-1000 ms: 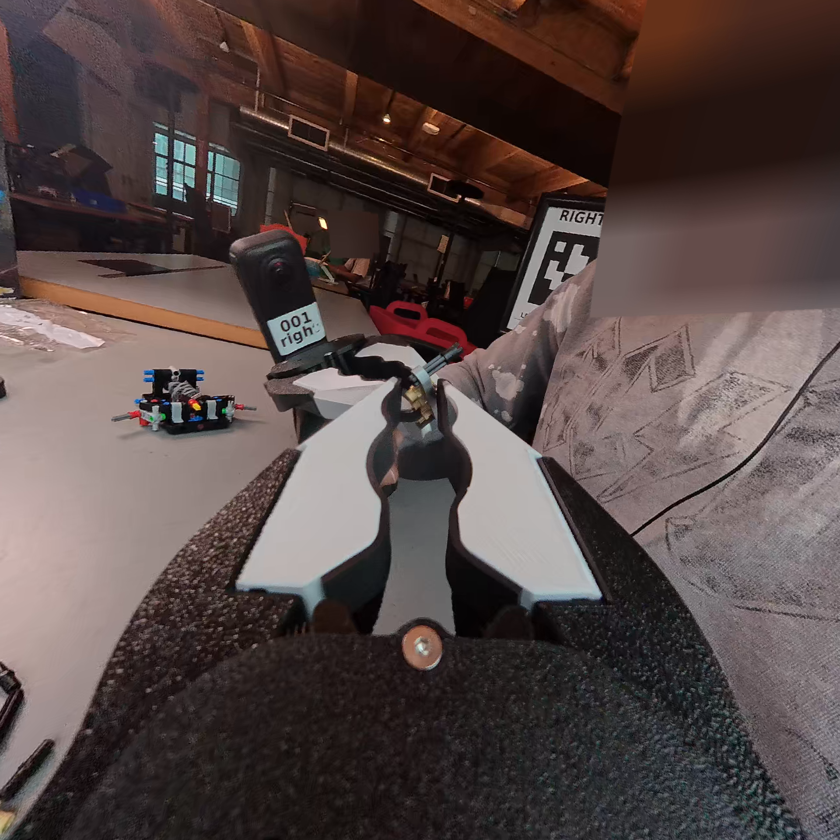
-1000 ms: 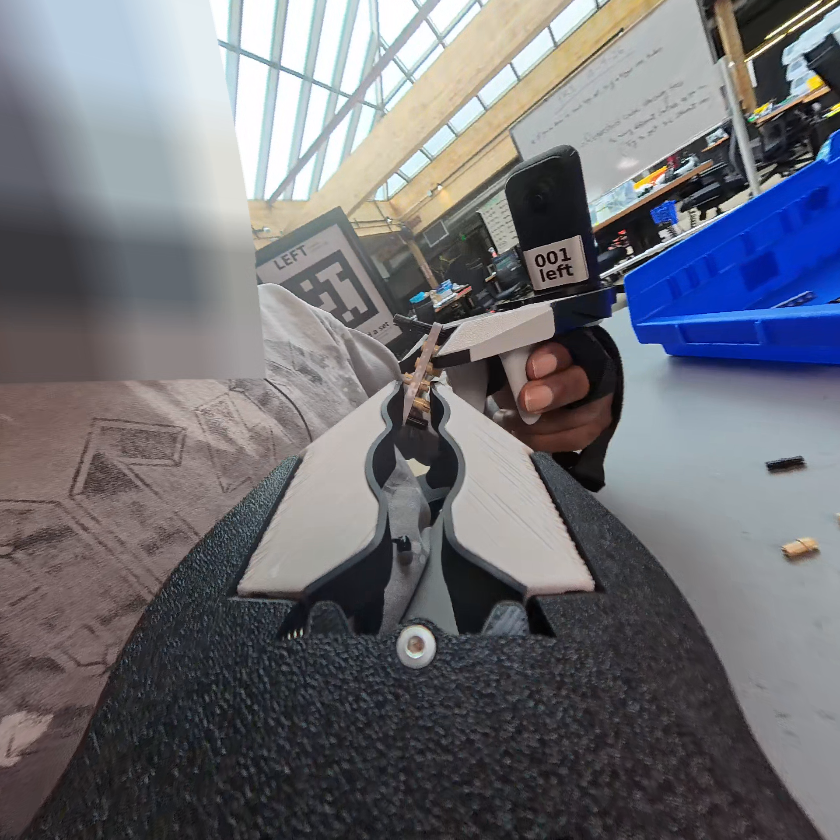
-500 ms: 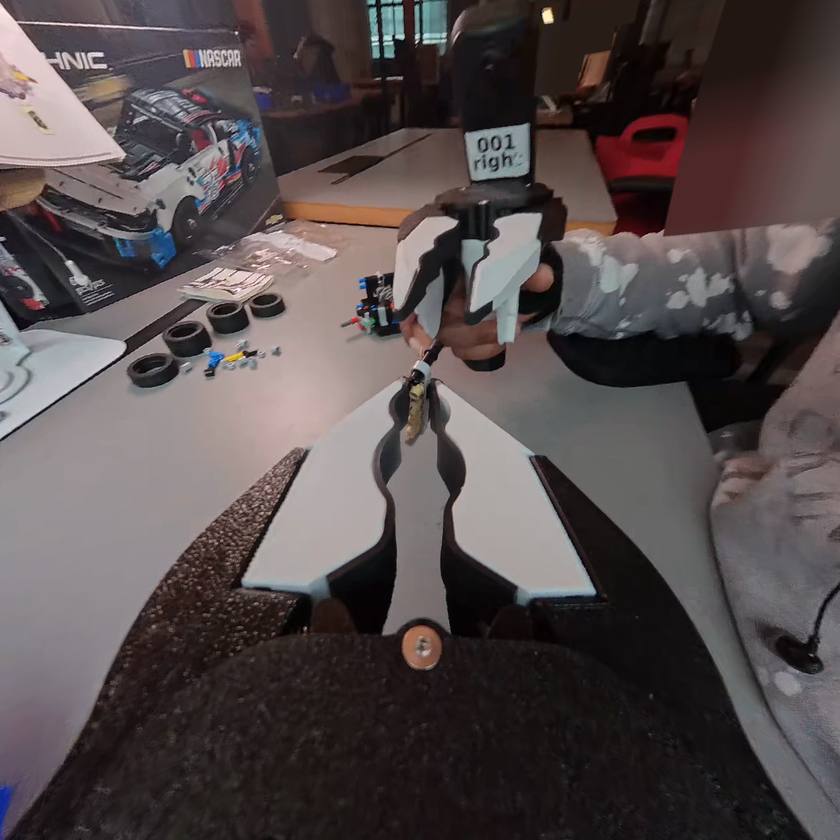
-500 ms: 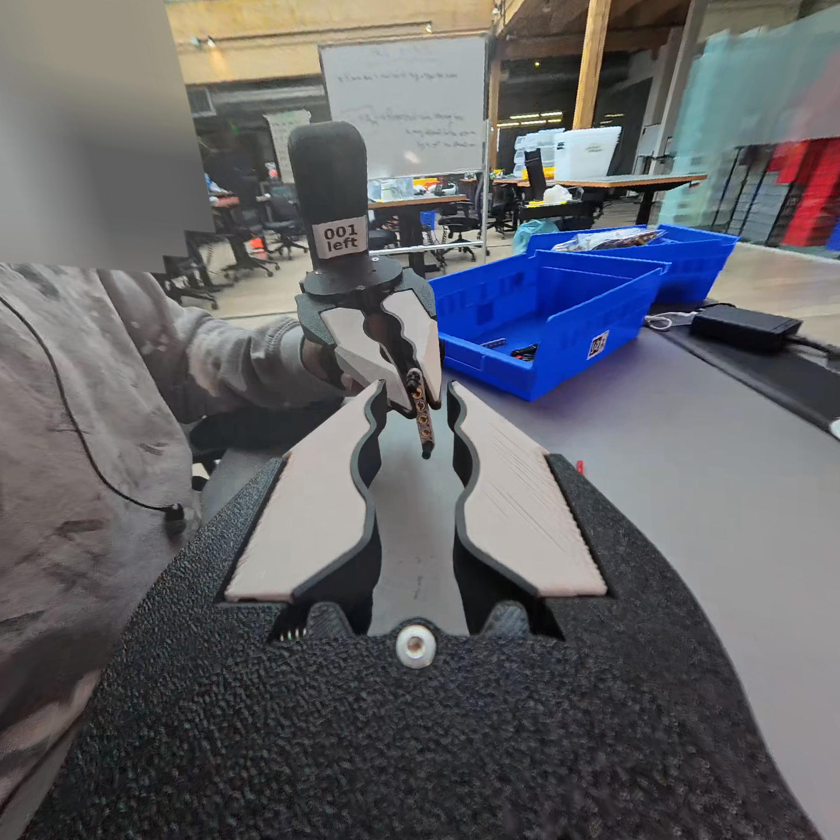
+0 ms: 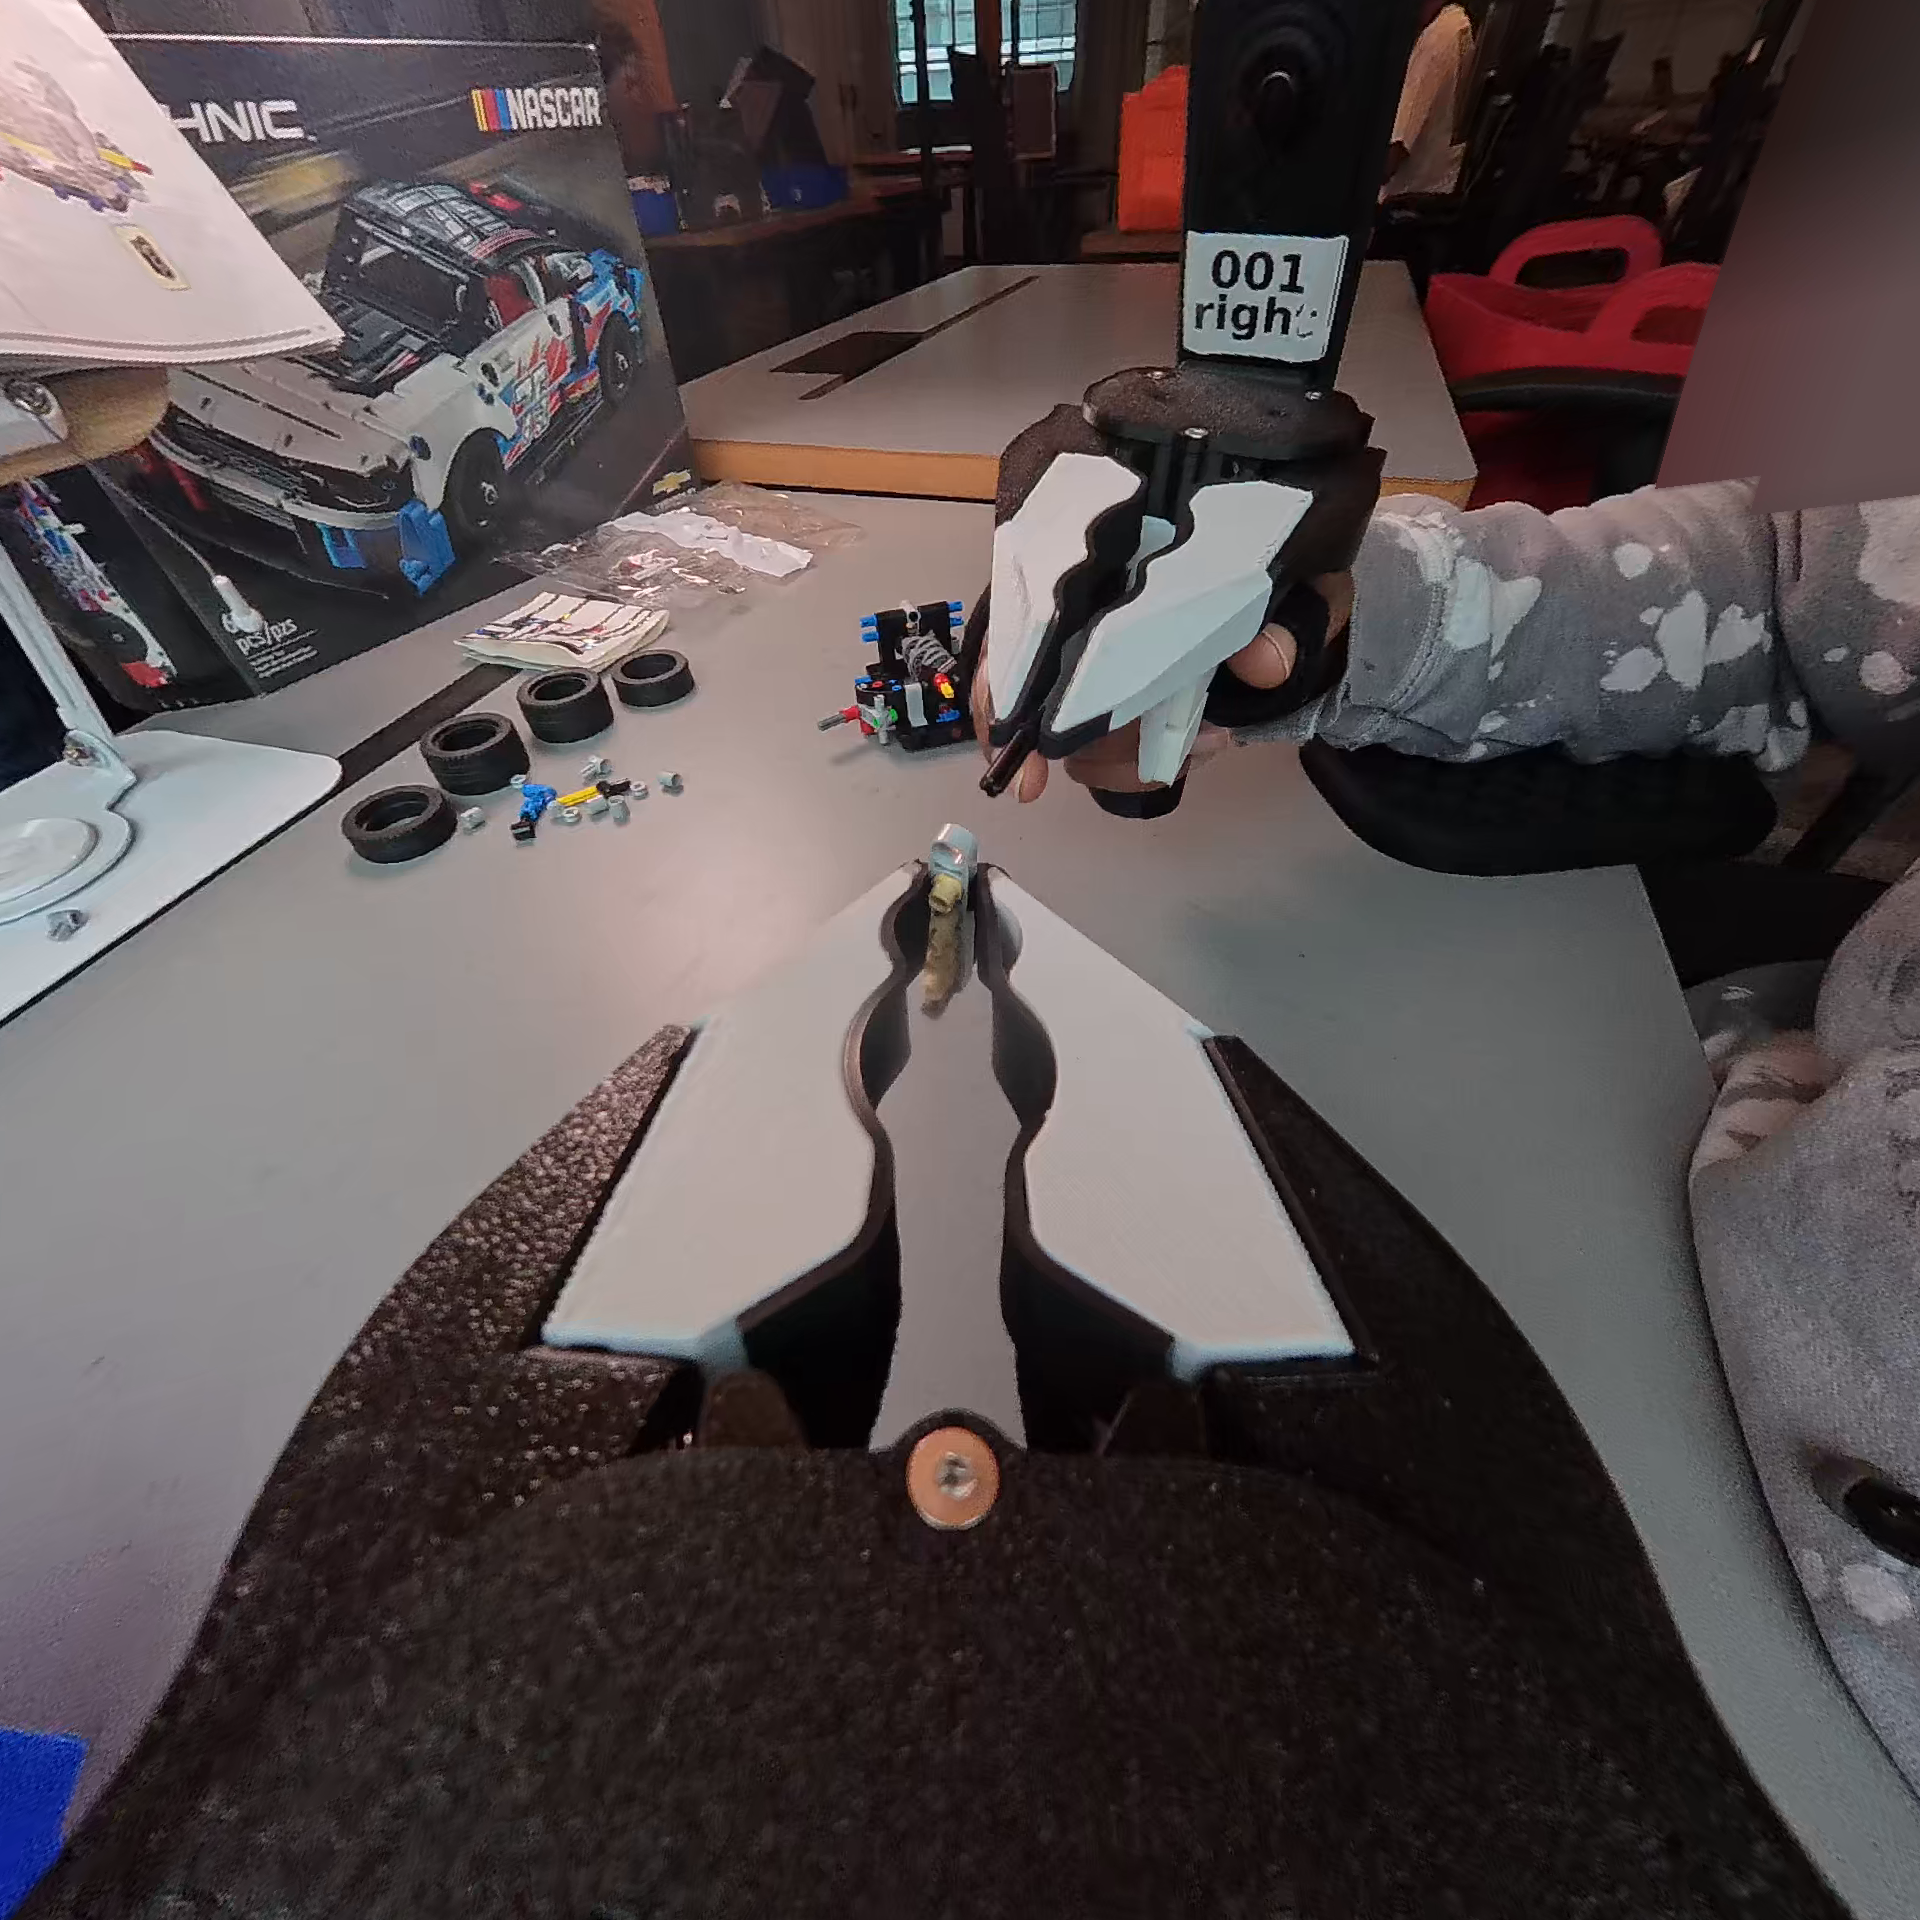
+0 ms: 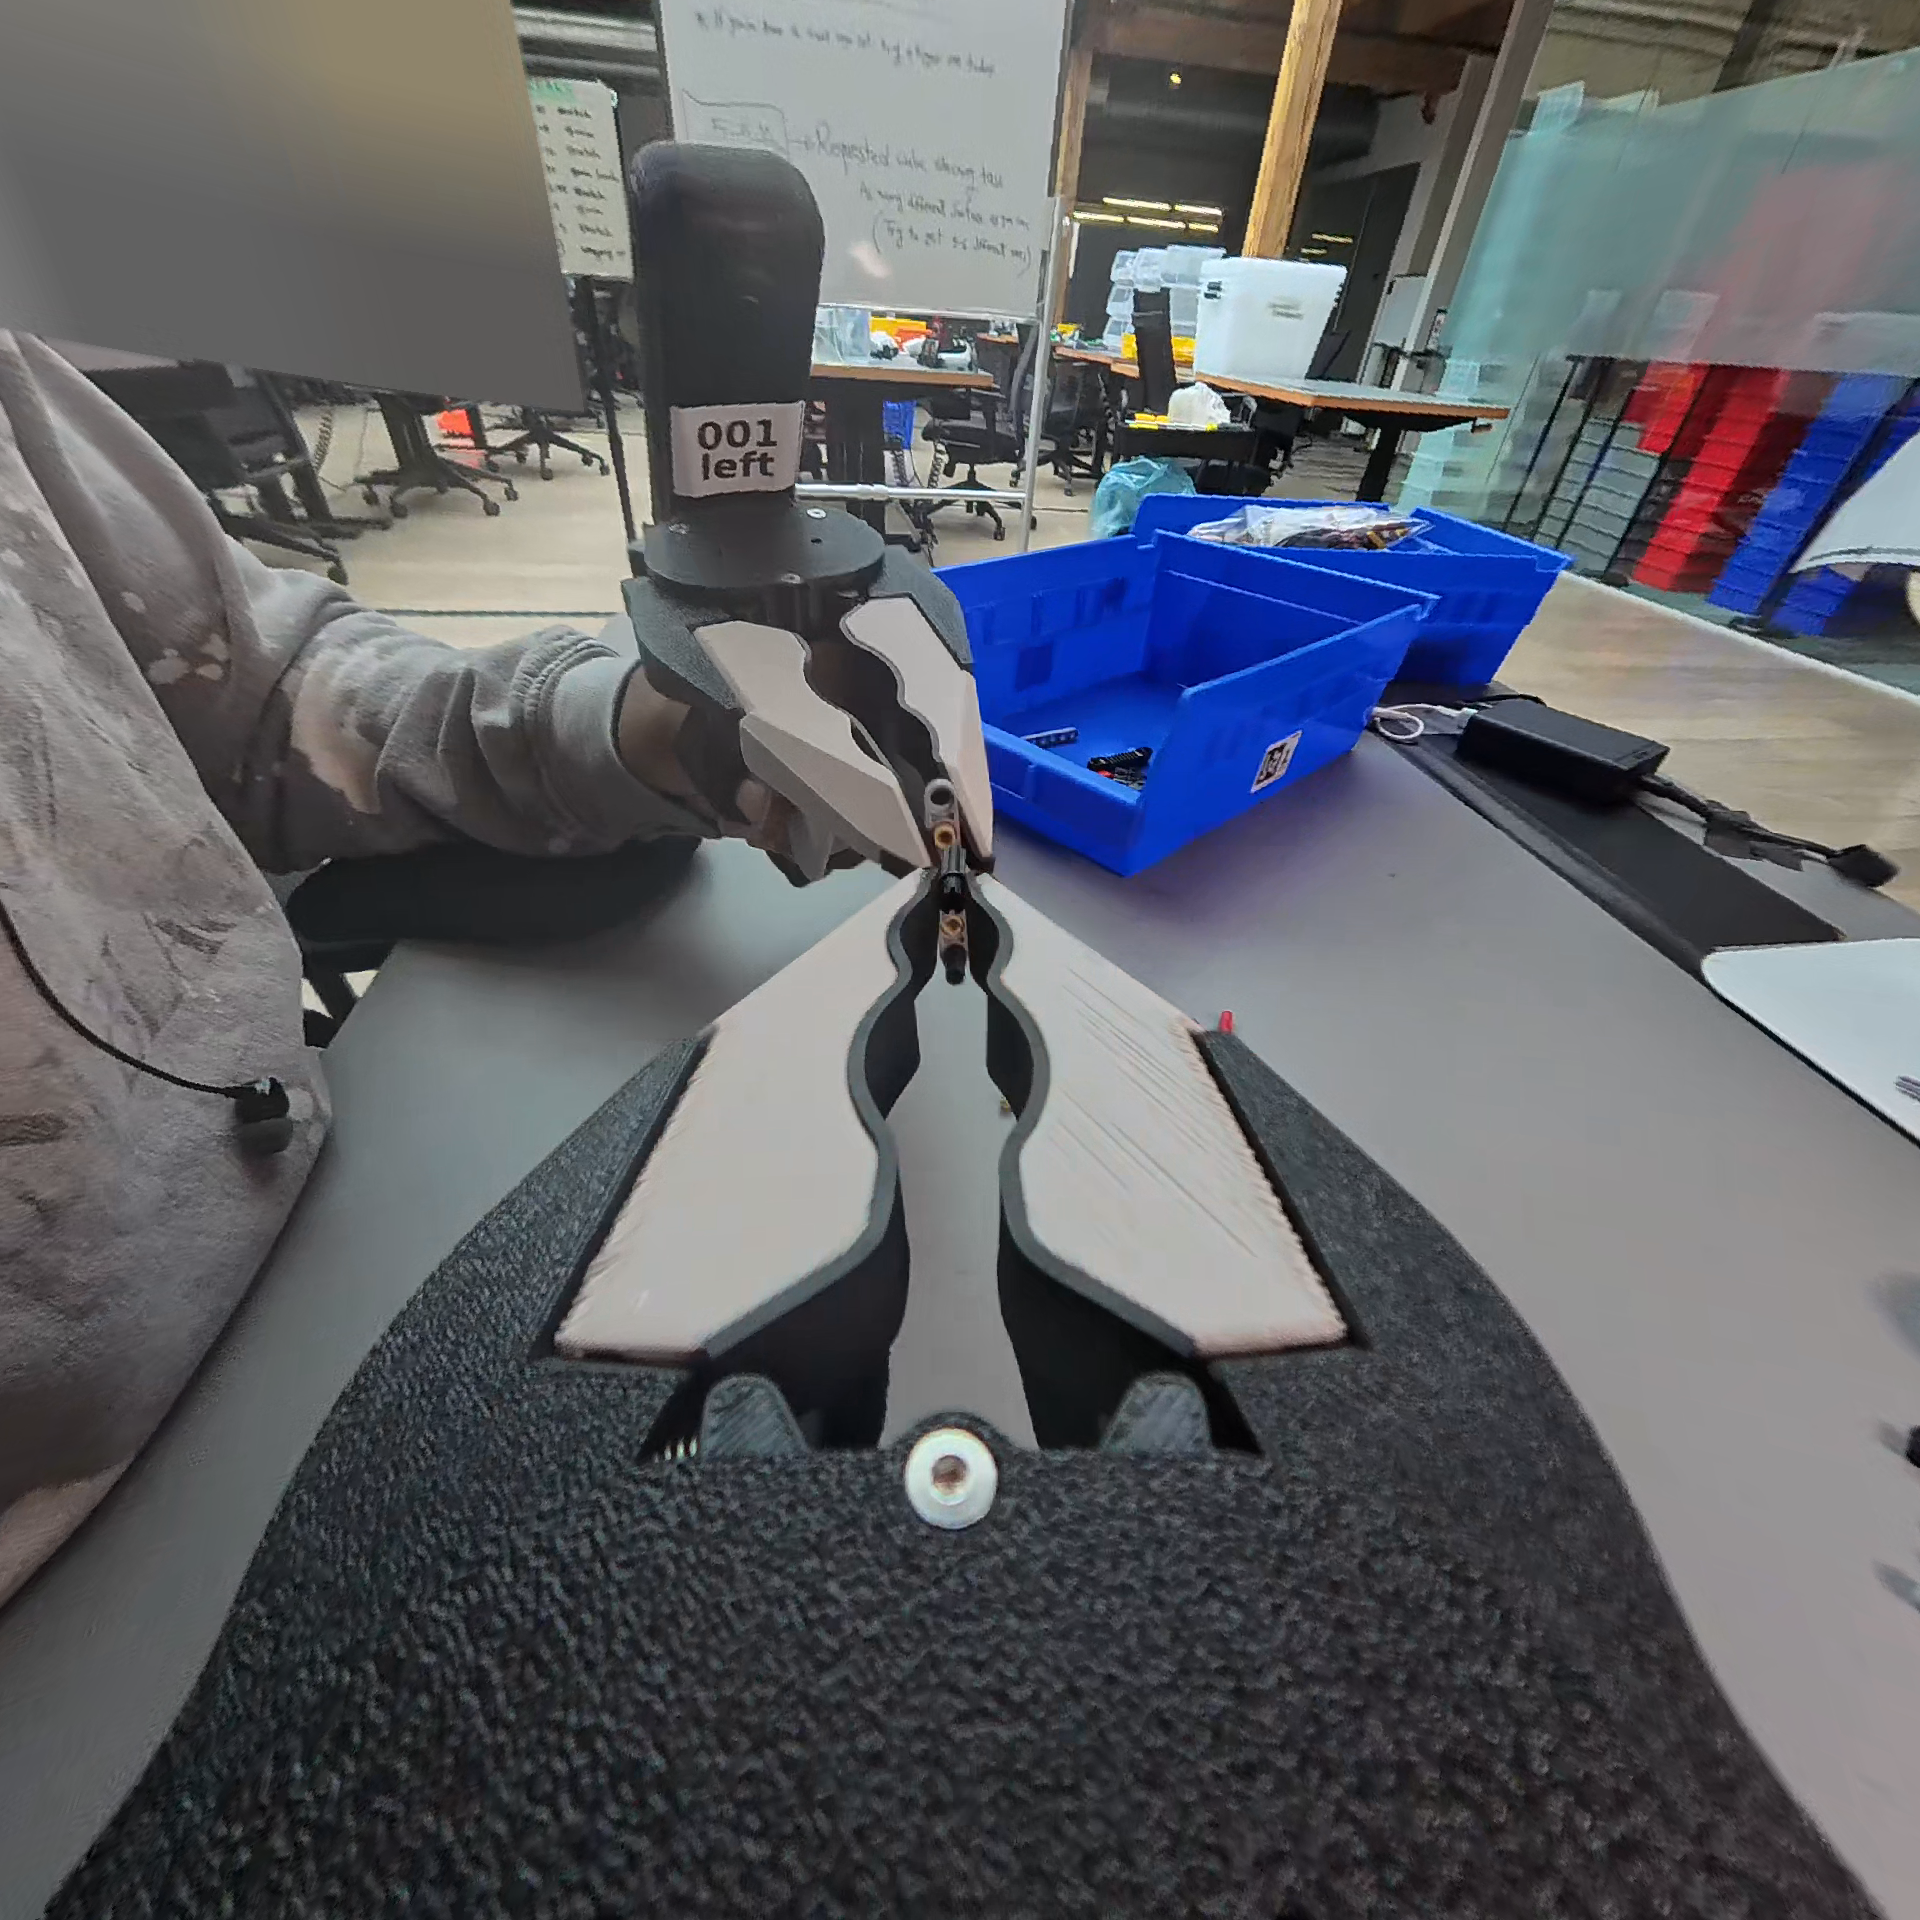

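My left gripper (image 5: 951, 904) is shut on a small grey connector with a tan toothed part (image 5: 943, 935), held above the grey table (image 5: 364, 1039). It also shows in the right wrist view (image 6: 940, 831), with the grey and tan piece (image 6: 938, 805) at its tips. My right gripper (image 6: 951, 899) is shut on a thin black axle (image 6: 951, 883) that carries a tan bush (image 6: 952, 927). In the left wrist view the right gripper (image 5: 1023, 748) hangs just beyond my left fingertips. The black axle (image 5: 1003, 771) sticks out of its tips, a short gap from the grey connector.
Several black tyres (image 5: 473, 753), small loose parts (image 5: 582, 800) and a small black assembly (image 5: 914, 675) lie at the left. A printed box with a car picture (image 5: 395, 343) stands behind. Blue bins (image 6: 1195, 707) and a black power adapter (image 6: 1558, 748) sit at the right. Both grippers' tips are close together, under 4 cm apart.
My right gripper, open around the black axle half a second ago, has shut on it. The axle has left the grey and tan piece, which stays in my left gripper.
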A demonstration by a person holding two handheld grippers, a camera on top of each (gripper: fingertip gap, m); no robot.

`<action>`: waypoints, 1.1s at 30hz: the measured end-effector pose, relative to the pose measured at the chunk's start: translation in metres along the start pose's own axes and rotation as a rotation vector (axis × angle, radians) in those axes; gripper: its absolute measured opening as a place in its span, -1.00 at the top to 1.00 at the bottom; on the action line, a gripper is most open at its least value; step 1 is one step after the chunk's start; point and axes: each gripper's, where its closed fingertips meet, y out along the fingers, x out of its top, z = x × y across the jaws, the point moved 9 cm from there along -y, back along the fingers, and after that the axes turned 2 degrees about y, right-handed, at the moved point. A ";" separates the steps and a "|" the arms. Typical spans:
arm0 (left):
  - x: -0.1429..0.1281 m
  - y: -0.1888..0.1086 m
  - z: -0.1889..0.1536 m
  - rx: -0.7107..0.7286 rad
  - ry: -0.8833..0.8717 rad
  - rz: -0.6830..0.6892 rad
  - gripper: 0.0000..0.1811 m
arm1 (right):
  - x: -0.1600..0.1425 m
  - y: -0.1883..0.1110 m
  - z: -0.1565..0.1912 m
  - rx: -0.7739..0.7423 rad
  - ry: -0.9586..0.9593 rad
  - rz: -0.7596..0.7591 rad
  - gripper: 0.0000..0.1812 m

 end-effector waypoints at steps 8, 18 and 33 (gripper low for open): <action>-0.001 -0.023 0.035 0.219 -0.122 -0.057 0.92 | -0.053 0.030 -0.043 -0.241 -0.013 0.440 0.95; -0.014 -0.020 0.040 0.051 -0.361 -0.189 0.92 | -0.032 0.055 -0.035 -0.123 -0.087 0.249 0.74; -0.011 -0.015 0.032 0.040 -0.284 -0.126 0.92 | -0.009 0.032 -0.029 0.060 0.077 0.052 0.94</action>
